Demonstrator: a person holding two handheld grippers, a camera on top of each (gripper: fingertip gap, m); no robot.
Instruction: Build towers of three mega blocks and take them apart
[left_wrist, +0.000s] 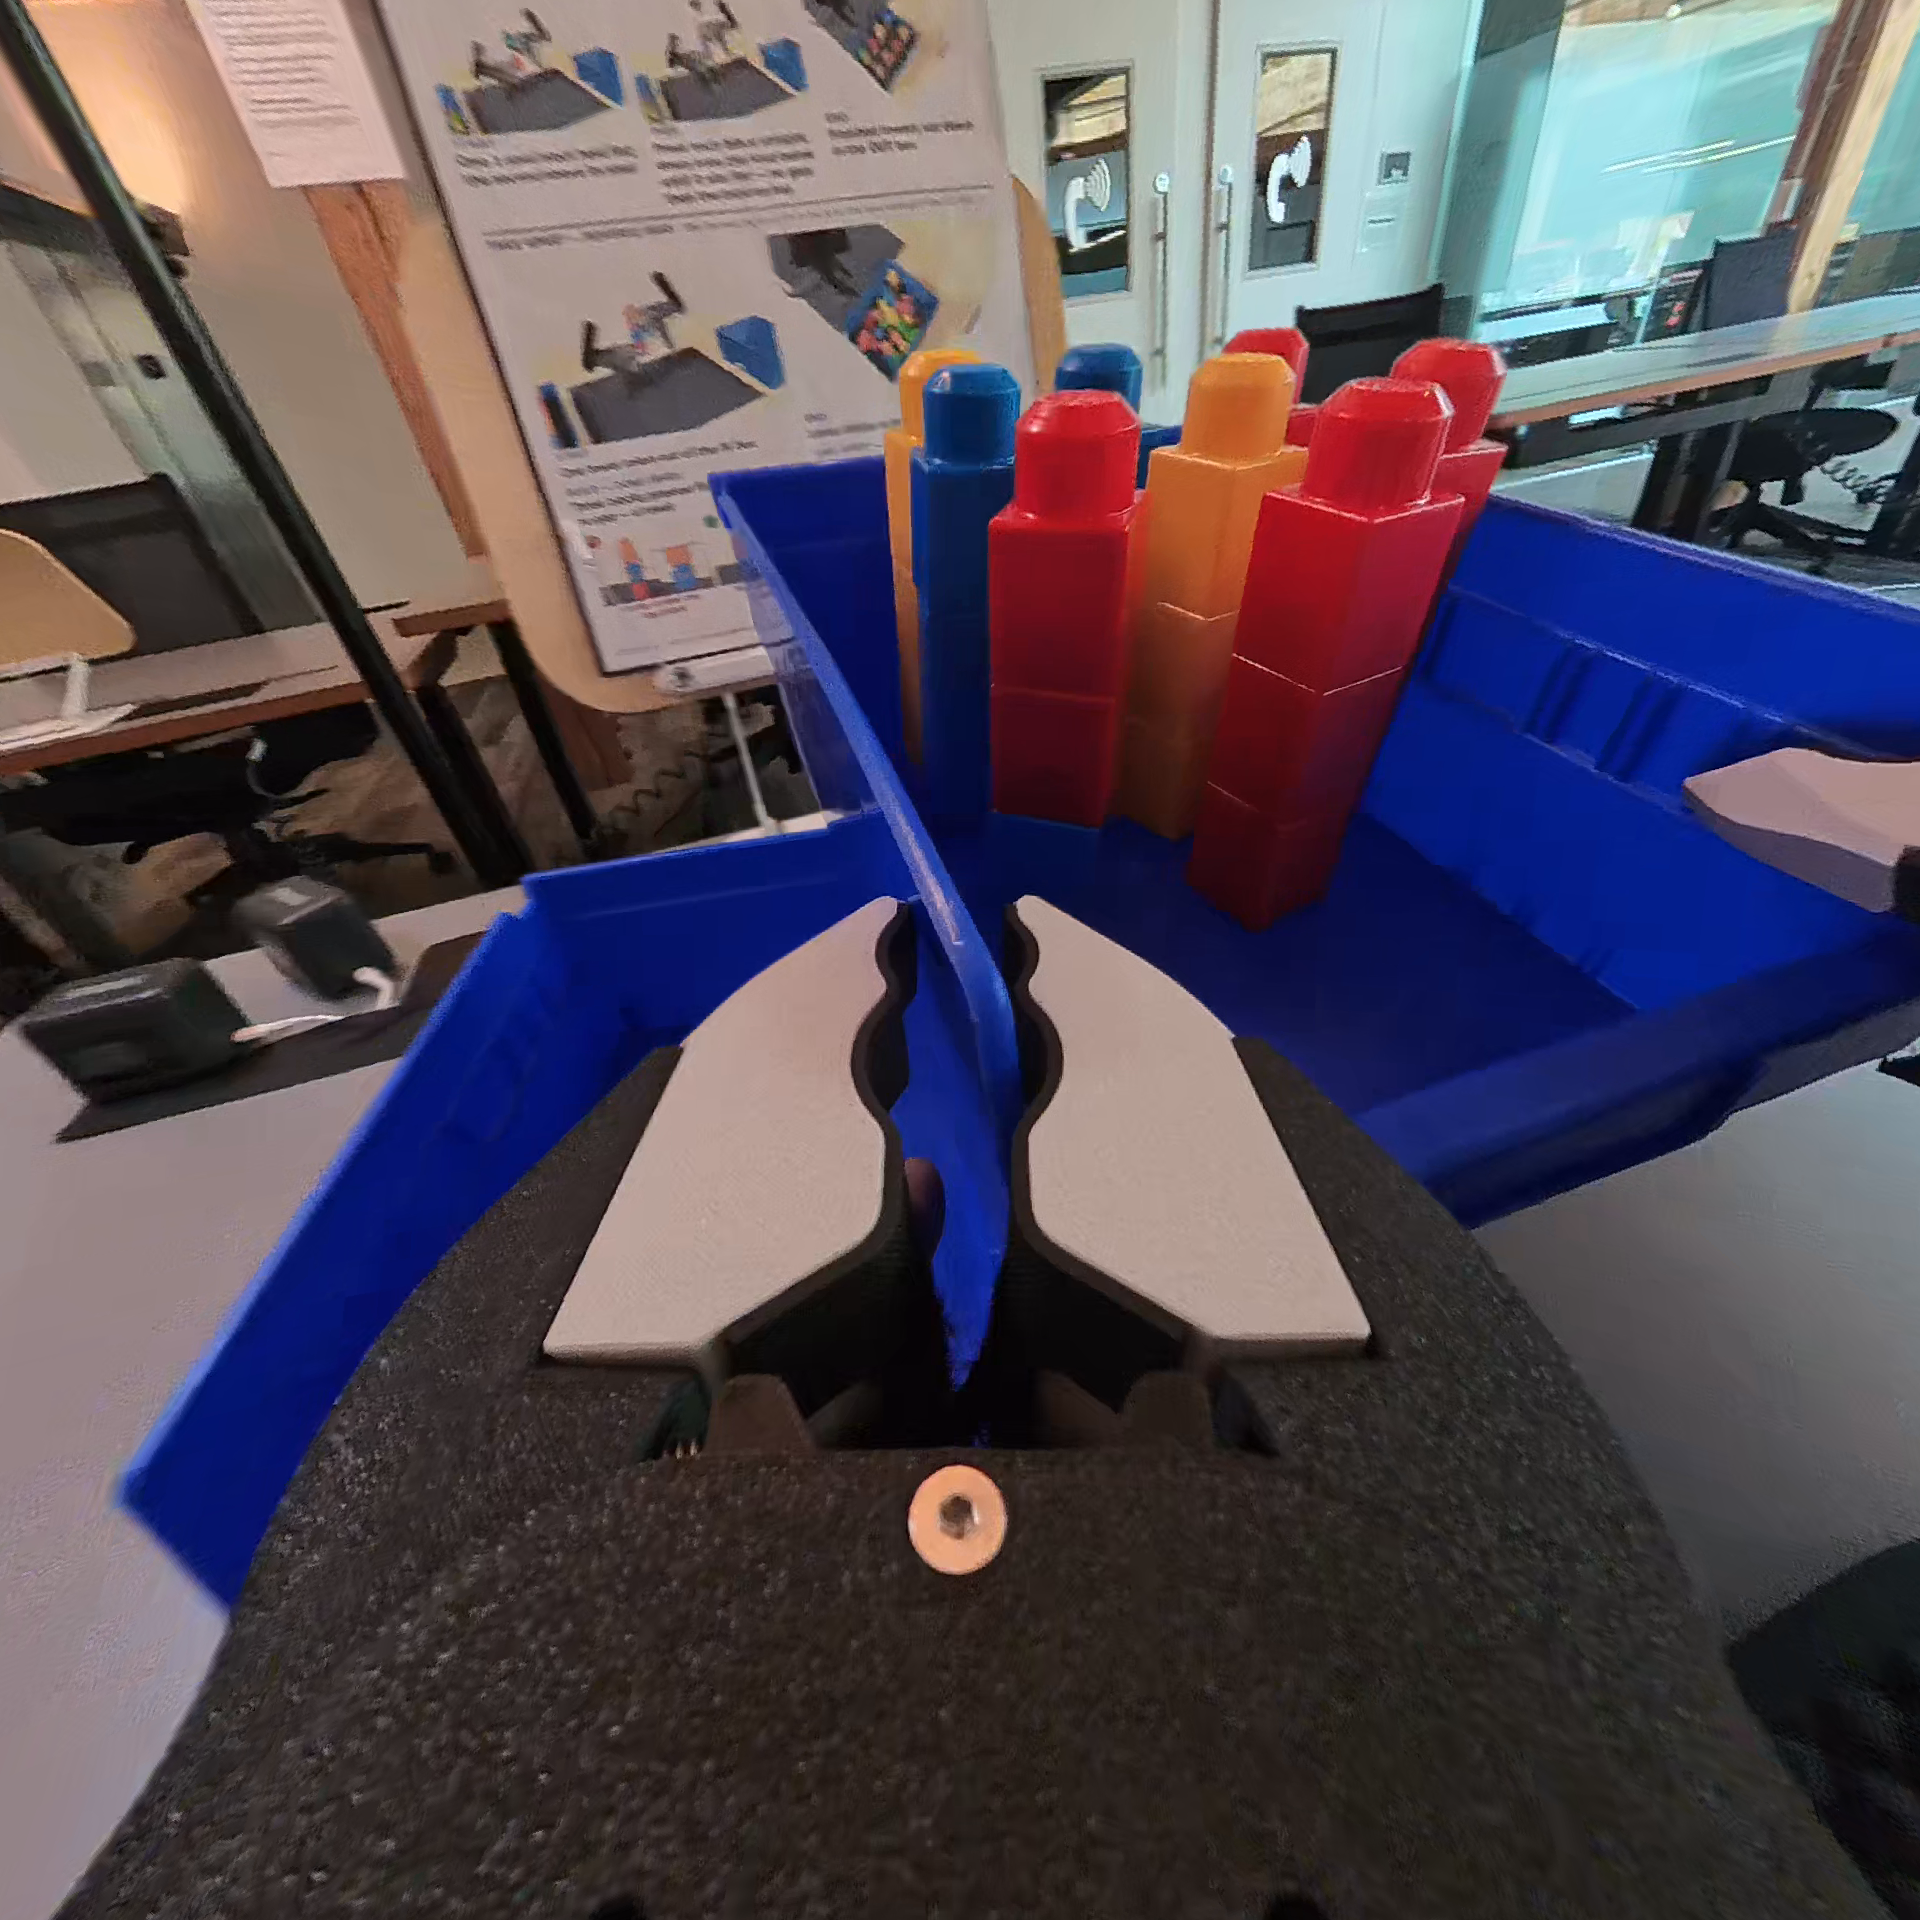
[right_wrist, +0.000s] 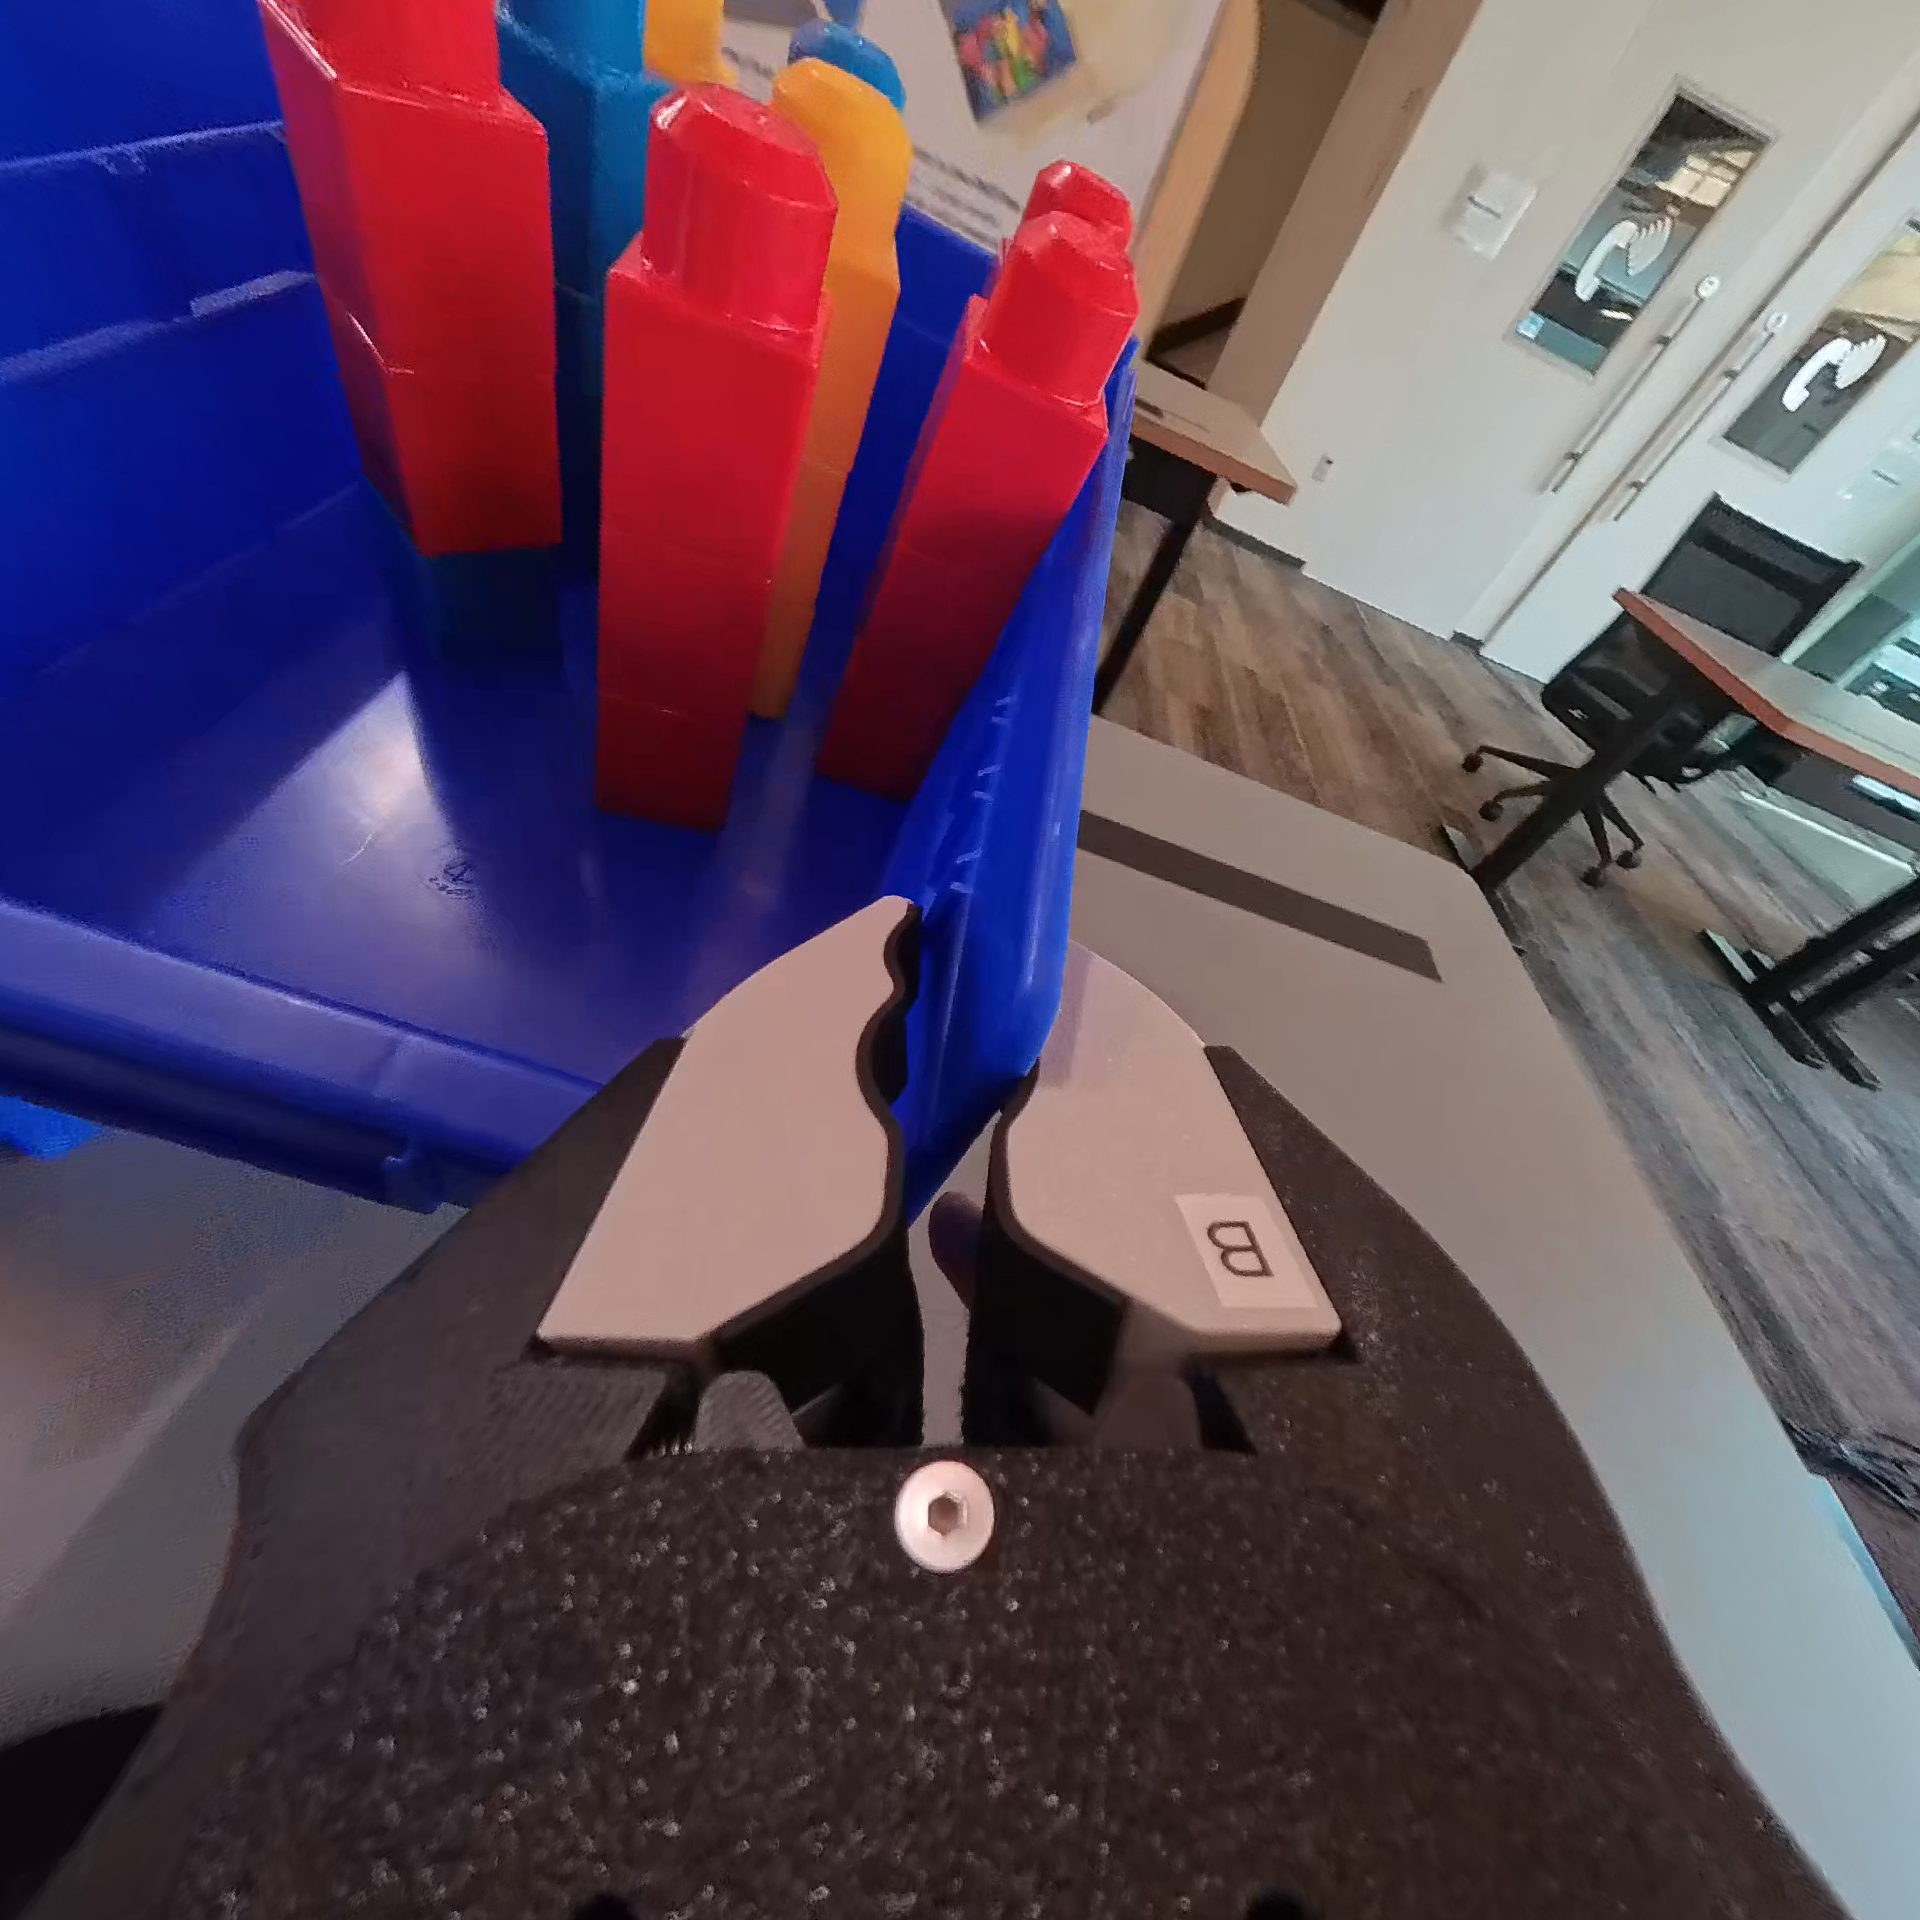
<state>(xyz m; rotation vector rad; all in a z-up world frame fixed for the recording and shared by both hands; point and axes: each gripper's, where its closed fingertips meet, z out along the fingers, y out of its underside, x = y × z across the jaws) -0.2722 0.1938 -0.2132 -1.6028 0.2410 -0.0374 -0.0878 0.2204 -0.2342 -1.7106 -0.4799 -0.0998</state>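
While both tongs grip the bin walls, the towers just ride along inside.

Left wrist view: left gripper (left_wrist: 961, 935) is clamped on the thin side wall of the blue bin (left_wrist: 1455, 987), wall edge running between the fingers toward 12 o'clock. Towers of mega blocks (left_wrist: 1195, 582) stand upright in a cluster at 12–1 o'clock, at the bin's far end: red, orange and blue stacks, packed close. Front red tower (left_wrist: 1320, 644) sits nearest, bare bin floor in front of it. One grey finger of the other gripper (left_wrist: 1808, 821) pokes in at 3 o'clock; its state isn't readable from here. A second blue bin (left_wrist: 499, 1091) sits at 9 o'clock.

Right wrist view: right gripper (right_wrist: 971, 940) is closed on the opposite bin wall (right_wrist: 997, 831); far finger partly hidden behind it. Towers at 11–12 o'clock; one red tower (right_wrist: 977, 499) leans against this wall, a lean the left view doesn't show. This view doesn't show the second bin or the left gripper.

Handling, my read: blocks are hollow hard plastic, so light, stiff and glossy-slick; not fragile. Stud joints are friction only. Grip a tower across flat side faces mid-height, not on the rounded stud. Bin wall is thin and may flex.
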